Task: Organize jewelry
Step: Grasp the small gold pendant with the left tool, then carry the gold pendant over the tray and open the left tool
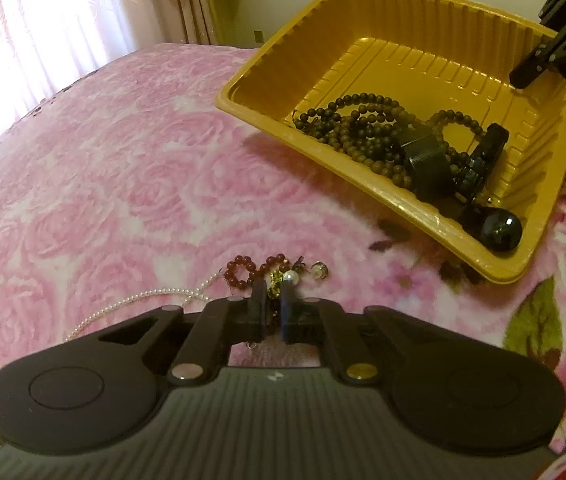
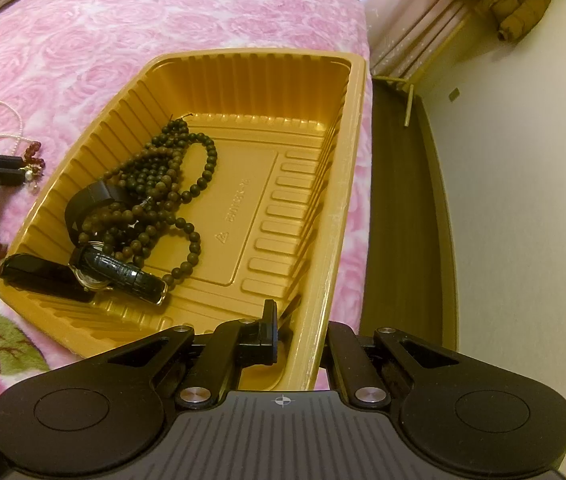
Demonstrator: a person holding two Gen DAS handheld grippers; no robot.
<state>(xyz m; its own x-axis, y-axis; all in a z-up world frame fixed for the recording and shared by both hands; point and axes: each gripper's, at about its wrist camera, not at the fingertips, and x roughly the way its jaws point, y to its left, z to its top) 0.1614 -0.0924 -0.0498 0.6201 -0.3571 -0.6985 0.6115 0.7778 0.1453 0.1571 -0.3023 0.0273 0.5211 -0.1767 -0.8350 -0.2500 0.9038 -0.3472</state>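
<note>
1. Yellow tray (image 2: pixel 347 128): already holds dark bead strands (image 2: pixel 163 184), wristwatch (image 2: pixel 119 276) and a black ball (image 1: pixel 501 226).
2. Left on the pink blanket (image 1: pixel 123 184): red bead bracelet (image 1: pixel 243 272), pearl necklace (image 1: pixel 143 296), small ring (image 1: pixel 318 270).
3. Left gripper (image 1: pixel 273 296): jaws narrow, pinching a gold pearl-tipped piece (image 1: pixel 283 280).
4. Right gripper (image 2: pixel 295 328): jaws clamp the tray's rim.

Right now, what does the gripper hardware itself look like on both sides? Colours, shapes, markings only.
Both match: the matte black left gripper and matte black right gripper have a ribbed grey body, two round black side pods, angled linkage arms and flat rectangular fingers. Pivot pins are silver, except one brass-coloured on the left unit. A small white mark sits centred on each body. No cables or sleeves visible.
</note>
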